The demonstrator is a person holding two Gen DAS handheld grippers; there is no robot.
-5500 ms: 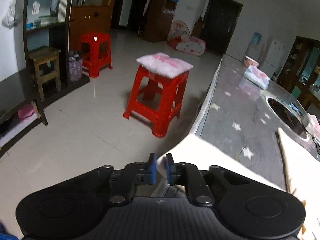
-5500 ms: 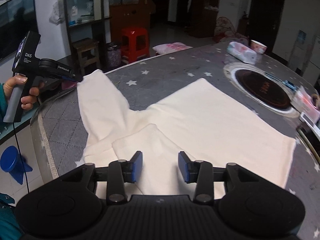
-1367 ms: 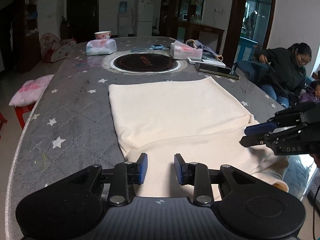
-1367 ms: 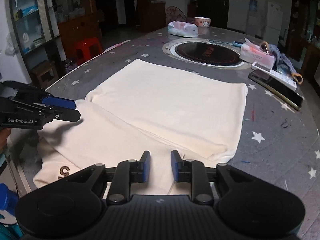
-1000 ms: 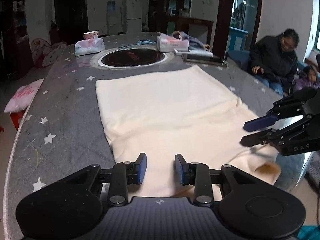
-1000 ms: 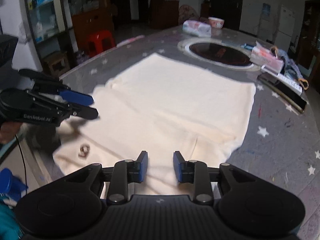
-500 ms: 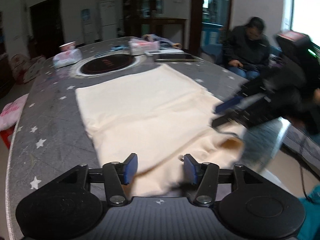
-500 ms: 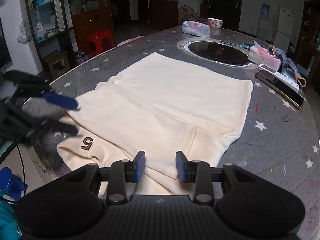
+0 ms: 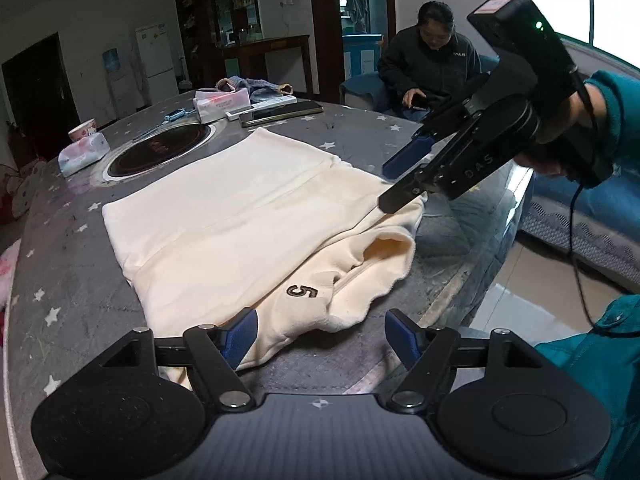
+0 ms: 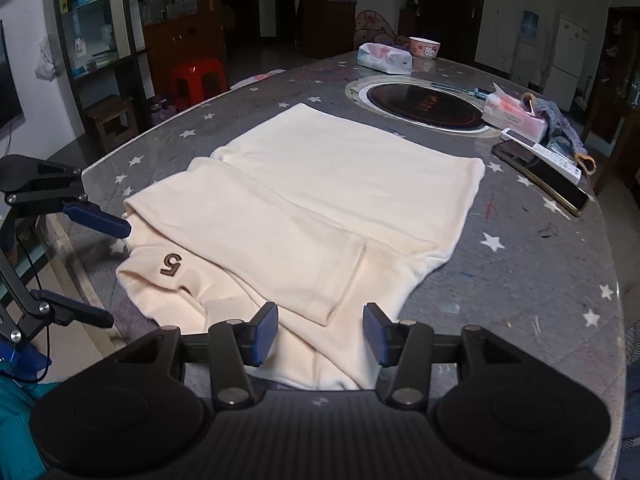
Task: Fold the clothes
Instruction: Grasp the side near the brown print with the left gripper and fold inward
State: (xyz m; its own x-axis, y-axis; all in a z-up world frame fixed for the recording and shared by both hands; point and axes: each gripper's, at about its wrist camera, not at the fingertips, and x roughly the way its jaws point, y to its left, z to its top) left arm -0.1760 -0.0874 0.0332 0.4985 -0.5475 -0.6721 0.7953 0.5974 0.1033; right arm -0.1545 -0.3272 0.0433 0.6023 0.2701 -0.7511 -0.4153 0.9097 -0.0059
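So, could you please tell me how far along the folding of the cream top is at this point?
Done: the cream top lies flat on the table with both sleeves folded in over its body, the "5" patch facing up. In hand: nothing; the left claw and right claw have just been opening, cloth lying loose between them. Left: folding the body into a smaller stack.

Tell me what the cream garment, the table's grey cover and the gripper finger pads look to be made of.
Cream garment: soft matte knit, probably cotton fleece; thick rolled edges, and the brown "5" looks stitched on.
Grey cover: probably quilted fabric with printed white stars; diamond stitch lines show, and a glossy sheet seems to lie over it.
Right gripper's finger pads: blue, matte, probably rubber or plastic.
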